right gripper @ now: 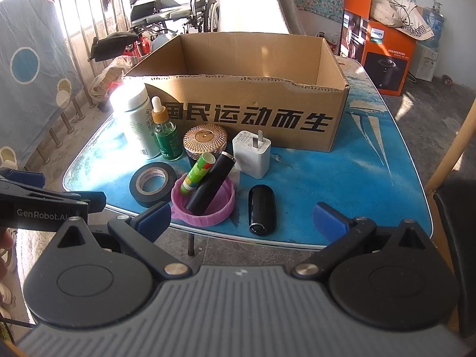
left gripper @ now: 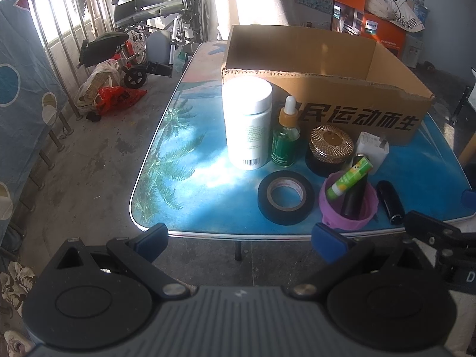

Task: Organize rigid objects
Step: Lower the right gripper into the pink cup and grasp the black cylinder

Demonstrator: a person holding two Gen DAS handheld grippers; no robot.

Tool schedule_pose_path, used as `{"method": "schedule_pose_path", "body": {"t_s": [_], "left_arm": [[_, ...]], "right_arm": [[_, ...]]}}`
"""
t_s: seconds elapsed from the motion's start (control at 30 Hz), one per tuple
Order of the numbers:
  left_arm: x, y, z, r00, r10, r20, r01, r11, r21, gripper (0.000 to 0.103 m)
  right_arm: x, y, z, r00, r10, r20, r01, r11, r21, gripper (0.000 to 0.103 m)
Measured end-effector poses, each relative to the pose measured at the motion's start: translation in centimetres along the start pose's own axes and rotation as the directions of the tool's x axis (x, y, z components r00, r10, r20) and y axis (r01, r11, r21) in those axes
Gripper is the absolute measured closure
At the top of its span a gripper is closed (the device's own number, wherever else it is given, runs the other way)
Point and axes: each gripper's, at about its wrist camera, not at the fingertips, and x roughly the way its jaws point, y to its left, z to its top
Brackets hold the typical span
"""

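The left gripper [left gripper: 240,242] is spread wide with nothing between its blue pads, held off the near edge of the tabletop [left gripper: 190,178]. The right gripper [right gripper: 242,218] is just as wide apart and empty, also short of the near edge; in its view the left gripper shows at the left border.

Nearest the left gripper lies a roll of black tape [left gripper: 285,197], flat on the tabletop. Just right of it sits a purple cup [left gripper: 349,205] — a green glue stick [left gripper: 349,180] and a black tube [left gripper: 355,196] lean inside it, tilted toward the far side. Right of the cup a black oval case [right gripper: 262,209] lies on its side near the edge, directly ahead of the right gripper.

Behind these stands a row: a tall white bottle [left gripper: 247,122] in bright sun, a green dropper bottle [left gripper: 286,136] touching or just beside it, a dark jar with a gold lid [left gripper: 328,151], and a white charger plug [right gripper: 252,154] with prongs up.

Behind the row sits an open cardboard box [right gripper: 238,113] — its interior looks bare, black characters printed across its front wall.
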Motion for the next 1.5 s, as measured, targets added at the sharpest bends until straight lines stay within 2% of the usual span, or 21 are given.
{"method": "schedule_pose_path", "body": {"t_s": [0.2, 0.3, 0.43, 0.5, 0.67, 0.7, 0.77, 0.9, 0.93, 1.0, 1.1, 1.27, 1.5], "left_arm": [[-0.7, -0.6, 1.0, 0.995, -0.034, 0.096, 0.029, 0.998, 0.054, 0.000], [-0.7, -1.2, 1.5, 0.985, -0.088, 0.150, 0.072, 0.991, 0.108, 0.000], [0.2, -2.4, 1.9, 0.974, -0.163, 0.160, 0.135, 0.976, 0.173, 0.001], [0.8, -3.4, 2.0, 0.970, -0.188, 0.155, 0.153, 0.964, 0.216, 0.003], [2.2, -5.2, 1.9, 0.961, -0.244, 0.129, 0.195, 0.931, 0.310, 0.016], [2.5, -5.5, 1.9, 0.959, -0.256, 0.120, 0.206, 0.925, 0.320, 0.020], [3.1, -5.8, 2.0, 0.955, -0.280, 0.101, 0.234, 0.915, 0.329, 0.026], [4.5, -6.4, 2.3, 0.944, -0.326, 0.051, 0.292, 0.898, 0.328, 0.044], [4.7, -6.5, 2.3, 0.944, -0.327, 0.045, 0.295, 0.896, 0.331, 0.047], [5.3, -6.8, 2.4, 0.943, -0.330, 0.032, 0.300, 0.890, 0.345, 0.059], [5.9, -7.0, 2.5, 0.942, -0.335, 0.021, 0.307, 0.884, 0.353, 0.068], [6.1, -7.2, 2.8, 0.932, -0.359, 0.036, 0.323, 0.874, 0.363, 0.074], [6.0, -7.8, 3.1, 0.932, -0.360, 0.047, 0.313, 0.863, 0.397, 0.077]], "right_arm": [[-0.9, -2.5, 0.7, 0.996, 0.025, 0.082, -0.030, 0.998, 0.053, 0.001], [-1.4, -3.9, 1.3, 0.987, 0.078, 0.137, -0.090, 0.992, 0.088, 0.001], [-1.1, -4.9, 1.8, 0.968, 0.171, 0.182, -0.197, 0.970, 0.139, 0.002], [-0.2, -5.1, 2.1, 0.959, 0.220, 0.180, -0.250, 0.953, 0.169, 0.007], [2.8, -4.2, 2.5, 0.939, 0.314, 0.137, -0.335, 0.925, 0.180, 0.036], [3.6, -3.9, 2.6, 0.934, 0.335, 0.125, -0.353, 0.918, 0.182, 0.039], [4.7, -3.5, 2.7, 0.927, 0.360, 0.106, -0.374, 0.909, 0.185, 0.053], [6.8, -3.2, 2.8, 0.923, 0.378, 0.077, -0.385, 0.901, 0.200, 0.060], [7.3, -3.2, 2.9, 0.924, 0.376, 0.070, -0.382, 0.902, 0.202, 0.063], [8.1, -3.1, 2.9, 0.925, 0.375, 0.062, -0.379, 0.903, 0.203, 0.067], [9.1, -3.4, 2.9, 0.922, 0.383, 0.050, -0.384, 0.897, 0.220, 0.075], [10.2, -3.7, 3.0, 0.920, 0.391, 0.036, -0.388, 0.891, 0.237, 0.082], [10.6, -3.3, 3.1, 0.907, 0.421, 0.023, -0.415, 0.880, 0.232, 0.088]]}}
